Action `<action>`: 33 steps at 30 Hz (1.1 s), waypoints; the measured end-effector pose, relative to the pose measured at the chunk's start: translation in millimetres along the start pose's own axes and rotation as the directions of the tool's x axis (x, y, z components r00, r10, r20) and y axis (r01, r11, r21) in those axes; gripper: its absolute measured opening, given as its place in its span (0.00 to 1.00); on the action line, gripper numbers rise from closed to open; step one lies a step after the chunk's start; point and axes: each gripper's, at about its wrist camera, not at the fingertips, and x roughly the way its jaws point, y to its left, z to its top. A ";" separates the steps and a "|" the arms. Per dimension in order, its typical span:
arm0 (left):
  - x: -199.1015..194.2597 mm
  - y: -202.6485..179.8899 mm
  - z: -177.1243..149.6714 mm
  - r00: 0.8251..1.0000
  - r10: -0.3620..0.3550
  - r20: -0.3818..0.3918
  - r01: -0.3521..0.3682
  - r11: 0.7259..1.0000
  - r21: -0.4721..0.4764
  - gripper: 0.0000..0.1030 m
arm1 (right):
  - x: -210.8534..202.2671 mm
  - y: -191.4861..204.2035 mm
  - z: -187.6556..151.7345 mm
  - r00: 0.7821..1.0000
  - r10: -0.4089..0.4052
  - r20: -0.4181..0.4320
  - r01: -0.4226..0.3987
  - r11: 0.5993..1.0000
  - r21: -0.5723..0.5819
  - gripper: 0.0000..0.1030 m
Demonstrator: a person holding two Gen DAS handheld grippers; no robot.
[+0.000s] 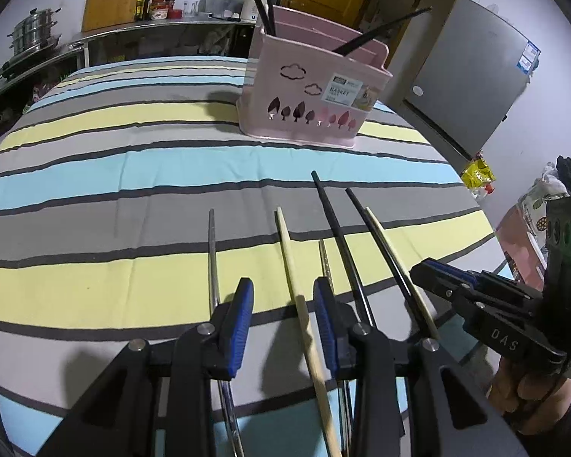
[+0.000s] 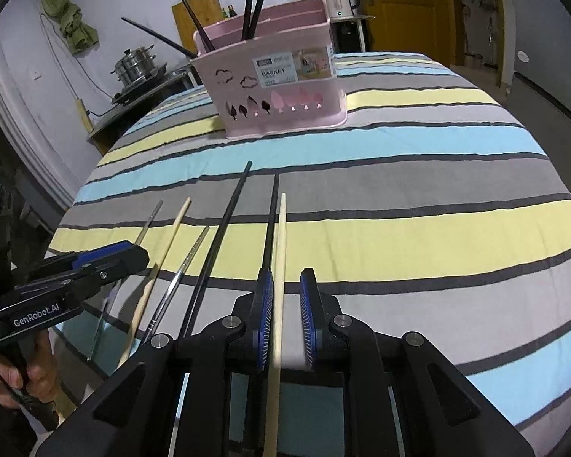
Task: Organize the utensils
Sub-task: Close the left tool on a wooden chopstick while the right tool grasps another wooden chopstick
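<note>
Here each tool straddles a pale wooden chopstick that lies lengthwise along its pointing line, tips aimed at the pink basket.

The left tool [image 1: 283, 320] is released, its blue pads standing clear on either side of a wooden chopstick [image 1: 291, 262] on the striped worktop [image 1: 95, 198]; a metal chopstick [image 1: 211, 243] lies just outside its left pad. The right tool [image 2: 286, 316] is also parted, narrower, around the second wooden chopstick [image 2: 280, 251], which runs close to the left pad, a black chopstick [image 2: 271, 221] touching alongside. The basket [image 2: 281, 87] stands well ahead, already holding black chopsticks, so each tool seems nearest its own stick.
</note>
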 end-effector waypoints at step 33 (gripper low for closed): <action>32.6 -0.4 27.7 0.996 0.069 -0.052 -0.067 0.997 0.027 0.27 | 30.0 -8.9 45.6 0.995 -0.085 -0.047 0.084 0.996 -0.021 0.15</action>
